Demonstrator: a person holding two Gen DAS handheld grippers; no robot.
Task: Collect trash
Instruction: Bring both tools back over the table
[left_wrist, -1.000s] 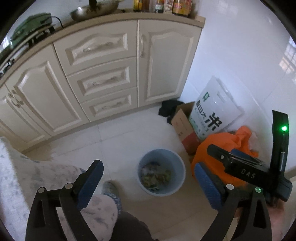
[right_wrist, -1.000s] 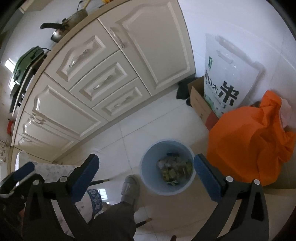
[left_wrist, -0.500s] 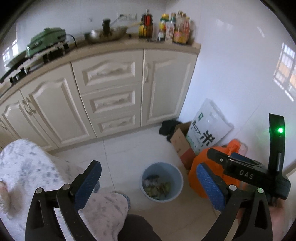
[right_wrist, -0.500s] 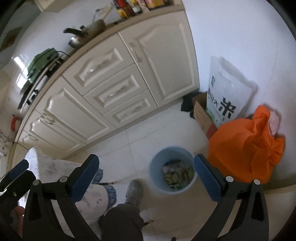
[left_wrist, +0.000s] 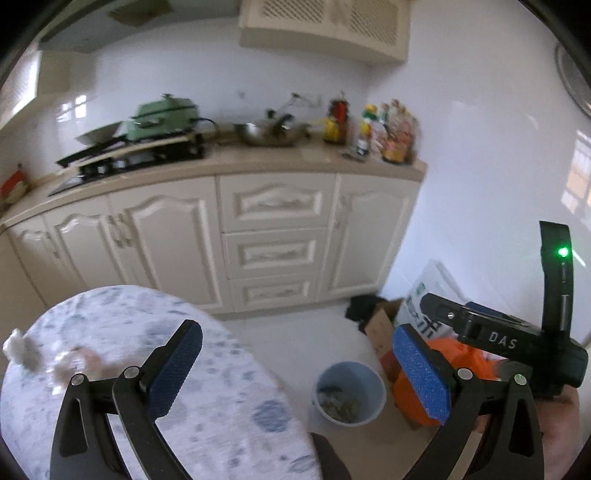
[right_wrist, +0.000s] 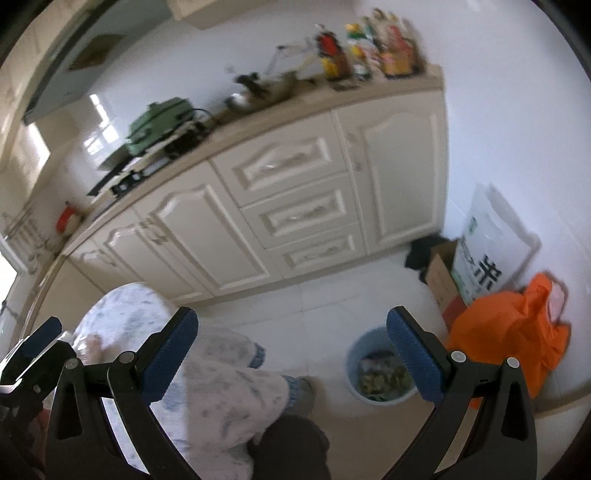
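The left claw (left_wrist: 295, 369) is spread wide, its 2 blue-padded fingers (left_wrist: 177, 369) far apart with nothing between them. The right claw (right_wrist: 291, 354) is equally wide open and empty; in the left wrist view its black body marked "DAS" sits at the right edge with a green light lit.

The round light-blue plastic trash bin (left_wrist: 349, 393) (right_wrist: 380, 373) stands on the pale tiled floor (right_wrist: 332, 295), partly filled with mixed scraps. Just beside it, toward the wall, slumps a bulging orange plastic bag (right_wrist: 513, 332). Behind that bag a white sack printed with a large black character (right_wrist: 487, 251) leans against the white wall, with an open brown cardboard box (right_wrist: 441, 280) touching its near side and a dark bundle (right_wrist: 421, 251) on the floor by the cabinet corner.

A round surface covered with a white cloth patterned in blue (left_wrist: 147, 387) fills the lower left of the left wrist view. Near its left edge lie a crumpled white piece of tissue-like trash (left_wrist: 20, 350) and some blurred pale scraps (left_wrist: 77, 362); what they are cannot be told.

Cream panelled cabinets with 3 drawers (left_wrist: 273, 243) run along the back under the beige counter (left_wrist: 258, 162), which carries a green lidded cooker (left_wrist: 162, 118), a metal wok (left_wrist: 269, 133) and a cluster of sauce bottles (left_wrist: 373, 129). A person's dark trouser leg and grey slipper (right_wrist: 303, 391) show near the bin in the right wrist view. Both views are blurred.
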